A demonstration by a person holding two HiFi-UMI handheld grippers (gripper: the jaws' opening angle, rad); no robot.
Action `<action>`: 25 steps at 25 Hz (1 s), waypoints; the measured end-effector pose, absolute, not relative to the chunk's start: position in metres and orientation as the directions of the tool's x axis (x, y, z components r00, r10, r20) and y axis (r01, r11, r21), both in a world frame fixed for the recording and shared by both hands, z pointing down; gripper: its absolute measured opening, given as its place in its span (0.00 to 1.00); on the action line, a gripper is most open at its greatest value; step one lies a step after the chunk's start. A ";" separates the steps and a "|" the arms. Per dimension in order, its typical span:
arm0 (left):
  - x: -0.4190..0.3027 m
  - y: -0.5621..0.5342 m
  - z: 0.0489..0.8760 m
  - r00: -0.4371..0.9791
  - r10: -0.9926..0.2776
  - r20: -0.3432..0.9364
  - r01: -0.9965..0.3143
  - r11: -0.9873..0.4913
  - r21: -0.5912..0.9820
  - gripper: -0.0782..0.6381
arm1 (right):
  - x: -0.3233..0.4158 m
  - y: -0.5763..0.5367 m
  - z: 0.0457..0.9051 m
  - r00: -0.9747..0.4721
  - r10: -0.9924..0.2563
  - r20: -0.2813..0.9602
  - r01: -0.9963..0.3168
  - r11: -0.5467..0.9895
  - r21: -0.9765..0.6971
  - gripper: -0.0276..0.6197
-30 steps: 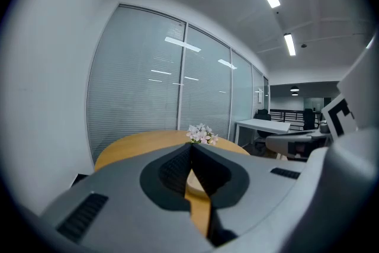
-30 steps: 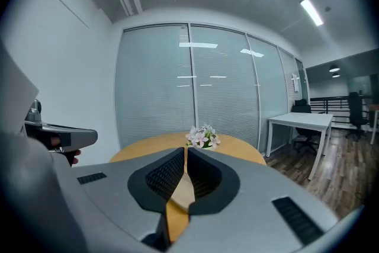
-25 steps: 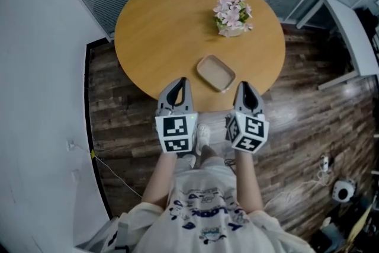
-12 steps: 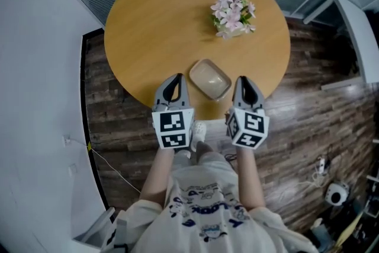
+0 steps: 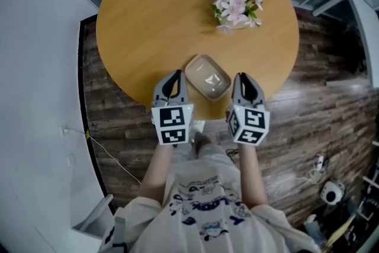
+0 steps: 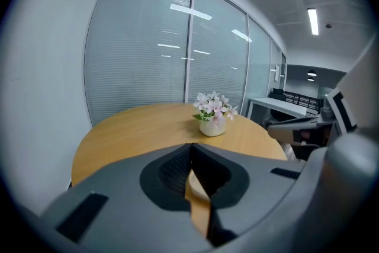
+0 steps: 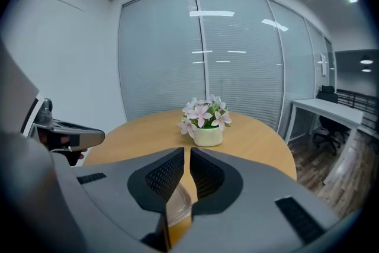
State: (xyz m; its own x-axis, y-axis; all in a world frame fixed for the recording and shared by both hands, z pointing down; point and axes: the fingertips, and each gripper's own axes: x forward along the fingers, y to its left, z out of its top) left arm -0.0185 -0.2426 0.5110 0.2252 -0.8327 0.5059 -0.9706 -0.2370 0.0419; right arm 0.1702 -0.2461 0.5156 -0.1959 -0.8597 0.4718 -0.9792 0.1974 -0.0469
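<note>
You've closed in: your left gripper (image 5: 172, 75) and right gripper (image 5: 243, 77) now flank the shallow container (image 5: 207, 77) at the desk's (image 5: 148, 15) near edge. Both sets of fingers are nearly together and empty, so open them before grasping.

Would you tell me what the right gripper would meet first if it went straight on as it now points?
Most likely the flower pot: it stands almost dead ahead of the right gripper. The clear tray lies left of that line, though depth is uncertain.
</note>
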 end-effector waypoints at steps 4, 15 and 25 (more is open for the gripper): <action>-0.018 -0.245 0.526 0.224 -0.813 0.538 -0.971 -0.234 0.050 0.11 | 0.175 -0.247 0.533 -0.196 -0.837 0.510 -0.979 0.198 -0.051 0.07; -0.015 -0.251 0.565 0.230 -0.748 0.623 -0.967 -0.246 0.062 0.11 | 0.174 -0.241 0.571 -0.195 -0.786 0.586 -0.978 0.203 -0.053 0.07; -0.011 -0.259 0.589 0.259 -0.703 0.663 -0.960 -0.260 0.100 0.11 | 0.176 -0.238 0.589 -0.174 -0.757 0.629 -0.982 0.183 -0.052 0.07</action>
State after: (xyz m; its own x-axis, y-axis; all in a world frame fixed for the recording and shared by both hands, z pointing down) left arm -0.0109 -0.2587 0.5886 0.2595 -0.7027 0.6625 -0.9603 -0.2602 0.1002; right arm 0.1763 -0.2379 0.5892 -0.1742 -0.7574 0.6293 -0.9818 0.1828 -0.0518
